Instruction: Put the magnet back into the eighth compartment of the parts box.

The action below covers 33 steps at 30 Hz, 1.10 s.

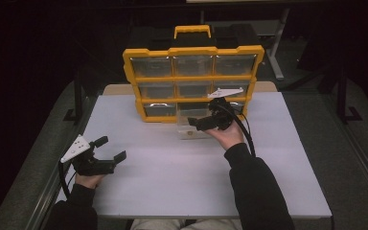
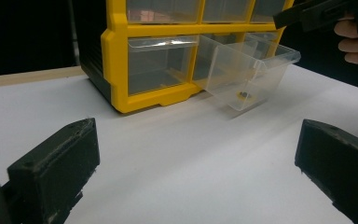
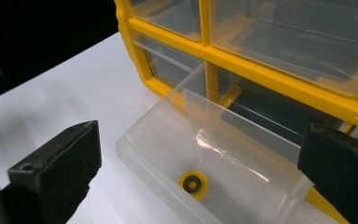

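A little yellow ring with a dark middle [image 3: 193, 183] lies flat on the floor of a clear drawer [image 3: 168, 140]. The drawer is pulled out from the bottom row of a big yellow box of drawers [image 1: 191, 76], in the middle spot, and it rests on the white table [image 1: 172, 182]. From above, the drawer [image 1: 191, 129] sits near the middle of the table, a bit toward 12 o'clock.

The right claw [image 1: 202, 123] hangs just over the drawer. Its two black jaws stand wide apart, and nothing is between them. In the right gripper view the ring is low down between the jaws, toward 6 o'clock. The claw does not touch the ring. A clear wall inside the drawer stands just beside the ring, at about 1 o'clock from it. The person's right hand [image 1: 227, 136] holds the claw from the 5 o'clock side.

The left claw [image 1: 110, 149] is well apart from the drawer, out at 8 o'clock on the table. Its jaws are wide apart too, and they hold nothing. In the left gripper view, bare white table lies between this claw and the drawer [image 2: 247, 74], and the ring [image 2: 242, 95] is a small spot inside it.

The yellow box stands upright at 12 o'clock, with a handle [image 1: 192, 30] on top. Its other drawers are pushed in. Behind it the room is dark.
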Each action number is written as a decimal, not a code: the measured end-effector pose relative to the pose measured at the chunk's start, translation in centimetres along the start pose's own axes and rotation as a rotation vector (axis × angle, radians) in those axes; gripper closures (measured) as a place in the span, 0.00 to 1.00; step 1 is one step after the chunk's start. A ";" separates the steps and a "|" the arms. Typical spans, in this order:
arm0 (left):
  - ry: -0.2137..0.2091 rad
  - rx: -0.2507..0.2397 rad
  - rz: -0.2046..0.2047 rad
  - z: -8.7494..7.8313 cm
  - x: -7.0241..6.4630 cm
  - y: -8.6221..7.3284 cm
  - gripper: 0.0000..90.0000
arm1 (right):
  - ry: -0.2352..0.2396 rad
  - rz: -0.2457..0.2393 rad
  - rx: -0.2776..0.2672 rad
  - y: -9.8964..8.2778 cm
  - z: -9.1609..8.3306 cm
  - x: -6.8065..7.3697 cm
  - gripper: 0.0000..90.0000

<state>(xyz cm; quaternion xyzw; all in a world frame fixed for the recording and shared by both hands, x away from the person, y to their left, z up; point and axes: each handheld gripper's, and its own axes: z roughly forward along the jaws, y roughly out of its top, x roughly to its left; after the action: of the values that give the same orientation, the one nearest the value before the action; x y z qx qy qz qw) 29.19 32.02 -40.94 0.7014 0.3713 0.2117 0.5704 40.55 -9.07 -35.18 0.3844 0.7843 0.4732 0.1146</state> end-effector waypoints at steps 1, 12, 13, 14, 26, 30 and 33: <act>0.000 0.000 0.000 0.0 0.0 0.0 0.00 | 0.000 0.000 0.000 0.0 0.0 0.0 0.00; 0.000 0.006 0.004 0.2 0.0 -0.1 0.00 | 0.004 -0.022 -0.038 -1.3 -1.9 -0.7 0.00; 0.000 0.006 0.004 0.2 0.0 -0.1 0.00 | 0.005 -0.017 -0.048 -1.6 -2.2 -0.9 0.00; 0.000 0.006 0.003 0.2 0.0 -0.1 0.00 | 0.005 -0.017 -0.048 -1.6 -2.2 -0.9 0.00; 0.000 0.008 0.002 0.2 0.0 -0.1 0.00 | 0.033 -0.004 -0.101 -2.9 -4.8 -1.8 0.00; 0.000 0.008 0.002 0.2 0.0 -0.1 0.00 | 0.048 0.008 -0.118 -3.5 -5.6 -2.0 0.00; -0.002 0.008 0.000 0.3 -0.1 -0.1 0.00 | 0.050 0.012 -0.123 -3.9 -6.1 -2.2 0.00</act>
<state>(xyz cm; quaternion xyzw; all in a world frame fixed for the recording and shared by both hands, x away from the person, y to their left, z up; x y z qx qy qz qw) 29.29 31.79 -41.10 0.7041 0.3714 0.2094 0.5678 36.75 -15.66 -35.61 0.3693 0.7540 0.5308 0.1158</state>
